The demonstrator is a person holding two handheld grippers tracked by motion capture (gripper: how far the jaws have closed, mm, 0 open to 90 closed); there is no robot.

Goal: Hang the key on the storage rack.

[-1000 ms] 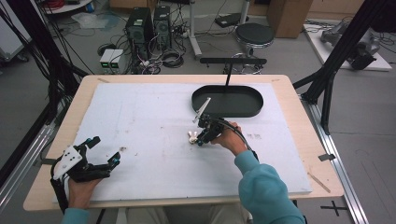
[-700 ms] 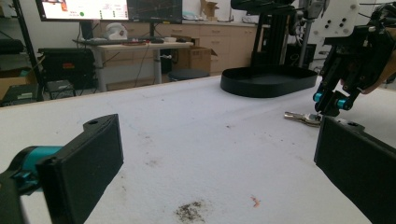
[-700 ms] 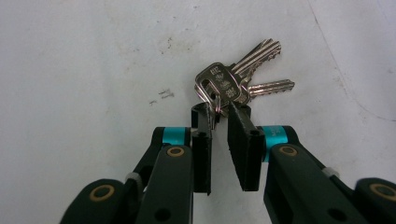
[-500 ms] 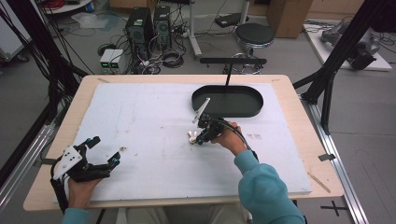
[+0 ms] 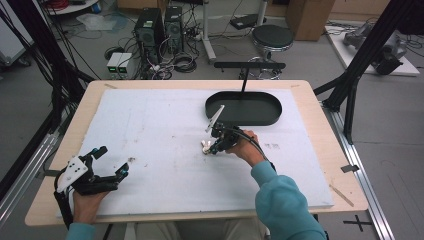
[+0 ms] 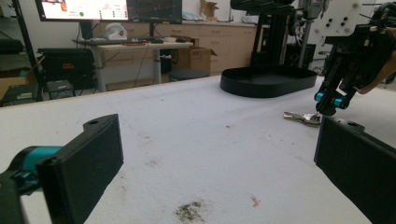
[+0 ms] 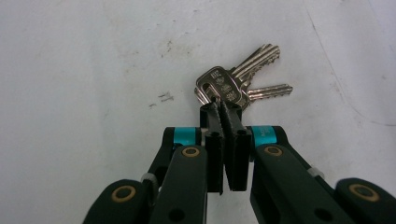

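Observation:
A small bunch of silver keys [image 7: 224,86] lies on the white foam mat [image 5: 150,130] near the table's middle. My right gripper [image 7: 219,107] points down at them, its jaws pressed together on the key heads. In the high view the keys [image 5: 204,146] peek out just left of the right gripper [image 5: 212,149]. My left gripper [image 5: 113,161] rests low over the front left of the mat, open with nothing between its jaws. From the left gripper view, the keys [image 6: 302,117] and the right gripper [image 6: 327,105] appear far off on the right.
A black oval tray [image 5: 270,117] stands behind the right hand, at the mat's far right, with a black T-shaped stand [image 5: 245,67] behind it. A dark smudge [image 6: 189,212] marks the mat by the left gripper. The wooden table edge [image 5: 345,150] frames the mat.

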